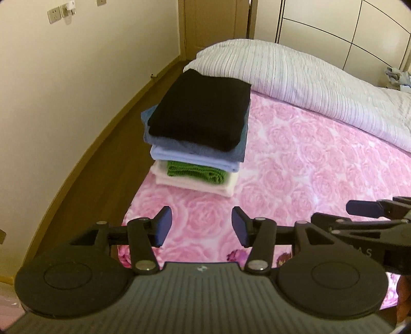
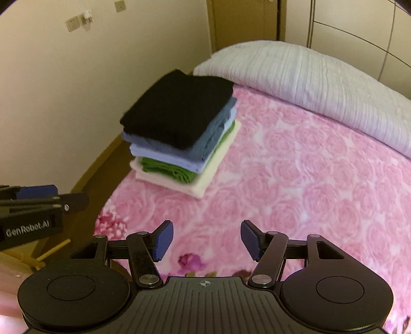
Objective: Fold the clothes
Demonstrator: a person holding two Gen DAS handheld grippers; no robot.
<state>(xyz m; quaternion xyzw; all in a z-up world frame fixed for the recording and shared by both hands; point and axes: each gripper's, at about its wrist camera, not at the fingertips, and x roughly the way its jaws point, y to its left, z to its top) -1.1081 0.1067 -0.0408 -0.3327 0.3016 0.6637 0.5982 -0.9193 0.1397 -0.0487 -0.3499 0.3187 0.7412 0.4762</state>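
The left gripper [image 1: 201, 226] is hovering over the near edge of the pink sheet [image 1: 295, 164], its blue pads [image 1: 163, 226] spread apart and holding nothing. The right gripper [image 2: 206, 240] is hanging beside it over the same sheet, jaws likewise gaping and empty. Farther on, a folded stack is sitting near the bed's left edge, well apart from both tools: a black garment [image 1: 200, 113] is lying on top, then a blue one [image 1: 239, 146], a pale blue one [image 1: 195, 160], a green one [image 1: 195, 174] and a cream one [image 1: 223, 188] at the bottom. Behind it a striped quilt [image 1: 295, 74] is lying across the bed's far end, with a door [image 1: 213, 23] beyond.
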